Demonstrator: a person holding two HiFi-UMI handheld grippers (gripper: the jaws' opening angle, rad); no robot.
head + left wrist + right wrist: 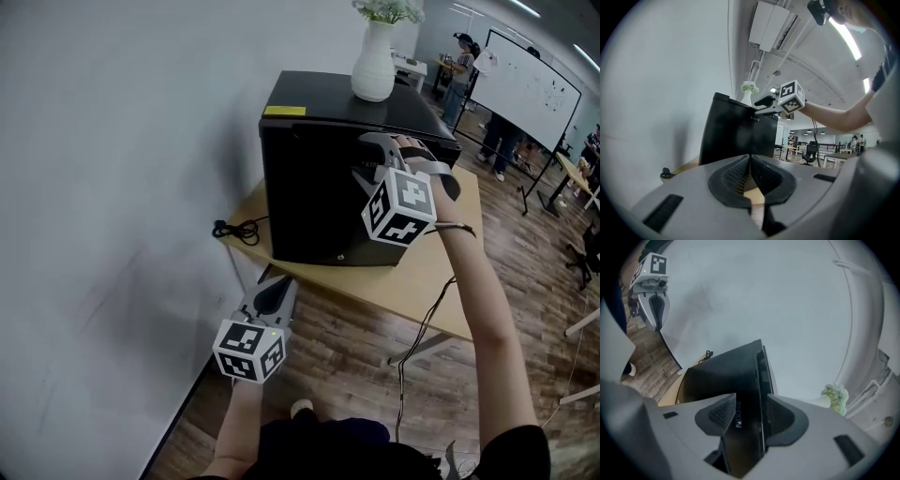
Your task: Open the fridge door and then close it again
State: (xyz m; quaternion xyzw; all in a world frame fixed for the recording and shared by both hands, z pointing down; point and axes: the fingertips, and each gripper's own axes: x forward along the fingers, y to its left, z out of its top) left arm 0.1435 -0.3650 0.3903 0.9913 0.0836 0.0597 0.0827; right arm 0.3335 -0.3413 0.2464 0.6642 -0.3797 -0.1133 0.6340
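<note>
Black mini fridge (309, 197) sits on wooden table (441, 281) by the white wall, far side; vase (373, 61) on top. Right gripper (751, 404) is at the door's top right edge, jaws released & wide apart, door edge btw. them, pads not pressing. Left gripper (750, 159) hangs low, near left, well apart from fridge, jaws clenched together, empty.

A white vase (373, 64) holds pale flowers (387, 8). A black cable (238, 230) lies coiled at a wooden table's (436, 281) edge by the grey wall (112, 141). Farther back stands a whiteboard (530, 89), perhaps marked.
</note>
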